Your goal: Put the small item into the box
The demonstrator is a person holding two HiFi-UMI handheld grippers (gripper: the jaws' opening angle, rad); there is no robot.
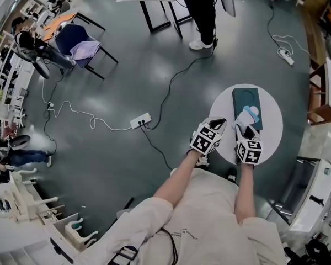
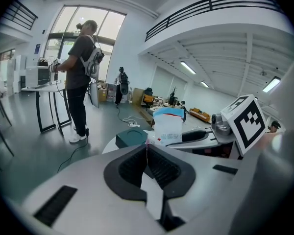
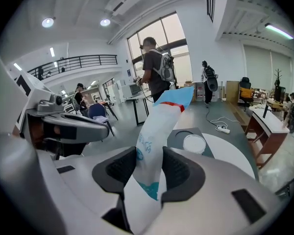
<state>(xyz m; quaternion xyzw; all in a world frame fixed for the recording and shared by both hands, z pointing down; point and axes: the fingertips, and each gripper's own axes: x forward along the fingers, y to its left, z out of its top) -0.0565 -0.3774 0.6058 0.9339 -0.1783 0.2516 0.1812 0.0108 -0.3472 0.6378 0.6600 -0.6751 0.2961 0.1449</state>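
Observation:
A dark teal box [image 1: 246, 99] lies on the round white table [image 1: 271, 132]. In the right gripper view the box [image 3: 180, 137] has a small white round item [image 3: 194, 143] resting on its top. My right gripper [image 1: 244, 127] [image 3: 149, 168] is shut on a white packet with a blue top and red stripe [image 3: 154, 131], held upright just in front of the box. My left gripper [image 1: 219, 123] [image 2: 147, 156] hovers at the table's left edge, jaws closed on a thin white strip [image 2: 153, 197] seen edge-on. The packet [image 2: 169, 129] shows beyond its tips.
A person [image 1: 201, 12] stands by a trestle table at the back. A power strip with cables [image 1: 140, 120] lies on the grey floor to the left. A blue chair [image 1: 77, 42] is far left. Wooden furniture [image 1: 323, 95] and white equipment [image 1: 314, 197] crowd the right.

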